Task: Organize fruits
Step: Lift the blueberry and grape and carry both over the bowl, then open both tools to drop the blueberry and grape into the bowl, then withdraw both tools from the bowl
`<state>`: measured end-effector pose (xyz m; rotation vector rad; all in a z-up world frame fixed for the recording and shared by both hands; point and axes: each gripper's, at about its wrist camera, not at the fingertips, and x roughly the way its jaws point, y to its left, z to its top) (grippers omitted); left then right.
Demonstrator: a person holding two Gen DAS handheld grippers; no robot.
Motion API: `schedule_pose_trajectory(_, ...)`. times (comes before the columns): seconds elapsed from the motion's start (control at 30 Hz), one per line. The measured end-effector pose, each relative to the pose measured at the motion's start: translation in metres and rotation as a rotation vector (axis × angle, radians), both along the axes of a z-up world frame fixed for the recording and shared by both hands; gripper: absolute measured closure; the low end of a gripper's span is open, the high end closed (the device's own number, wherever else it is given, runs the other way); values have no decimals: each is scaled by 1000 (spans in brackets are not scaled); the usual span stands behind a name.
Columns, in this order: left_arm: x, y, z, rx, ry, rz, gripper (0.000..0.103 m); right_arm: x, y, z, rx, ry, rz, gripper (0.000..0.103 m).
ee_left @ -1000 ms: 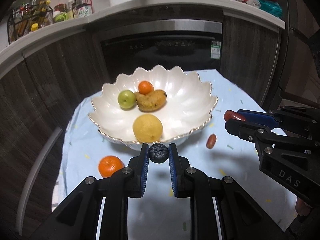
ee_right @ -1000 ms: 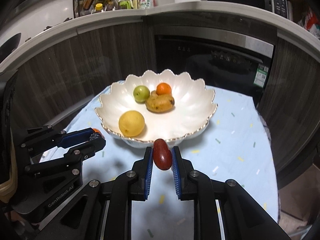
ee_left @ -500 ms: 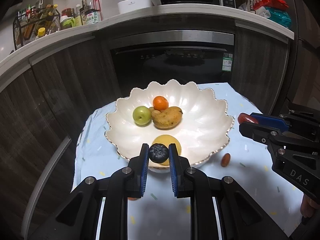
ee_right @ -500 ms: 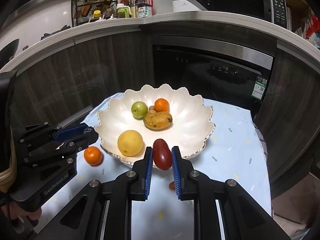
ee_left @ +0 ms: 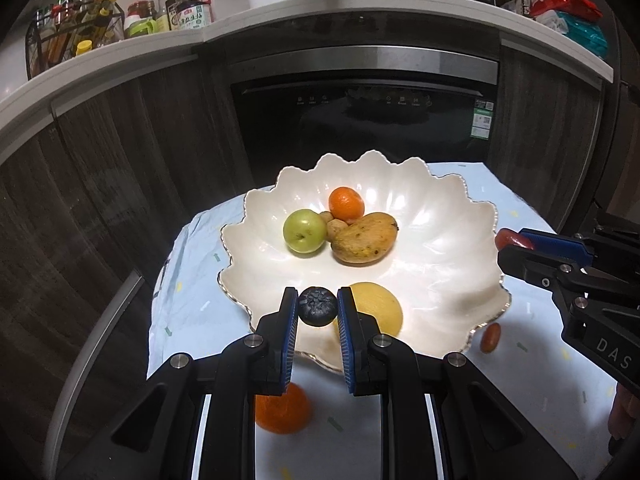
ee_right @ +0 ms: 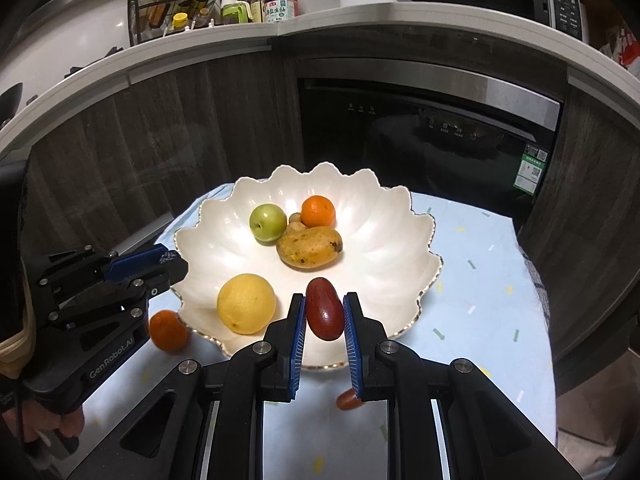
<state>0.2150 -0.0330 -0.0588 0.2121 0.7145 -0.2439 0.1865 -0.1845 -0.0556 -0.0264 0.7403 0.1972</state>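
A white scalloped bowl (ee_left: 448, 280) (ee_right: 384, 240) holds a green apple (ee_left: 304, 231), a small orange (ee_left: 346, 204), a brownish mango (ee_left: 365, 238) and a yellow lemon (ee_left: 380, 307). My left gripper (ee_left: 318, 307) is shut on a dark blueberry (ee_left: 318, 305) over the bowl's near rim. My right gripper (ee_right: 325, 312) is shut on a dark red date (ee_right: 325, 309), also over the near rim. On the cloth outside the bowl lie an orange (ee_left: 282, 408) (ee_right: 168, 330) and a small red date (ee_left: 490, 337) (ee_right: 349, 400).
The bowl sits on a small round table with a pale blue cloth (ee_left: 192, 312). Dark cabinets and a built-in oven (ee_left: 360, 120) stand behind. Bottles (ee_left: 188, 12) and a rack line the counter above. A hand (ee_right: 52, 424) grips the left tool's handle.
Both grippers have risen and moved forward with their fruit, from the cloth in front of the bowl to above its near rim. The fruit in the bowl has not moved.
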Motion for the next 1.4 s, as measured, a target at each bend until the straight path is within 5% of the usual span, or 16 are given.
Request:
schedule_pose_trajectory(0.47,20,1,-16,7,42,9,82,20,-3,-21,-11,76,-18,81)
schedule_pose_trajectory(0.5,20,1,-17,8,44,13,79,21,-3,-22,-13,81,-21,79)
schedule_pose_trajectory(0.57,20,2,-17,16,40,23,65,20,-4,-22,-19,78,-34,55)
schedule_pose_trajectory(0.63,18,2,-15,22,26,29,60,18,-5,-19,-29,57,-52,45)
schedule_pose_trajectory(1.03,5,6,2,22,-13,54,22,5,-9,-2,-32,-1,-88,21)
schedule_pose_trajectory(1.4,-17,9,20,24,-46,66,18,-14,-11,19,-57,-46,-114,19)
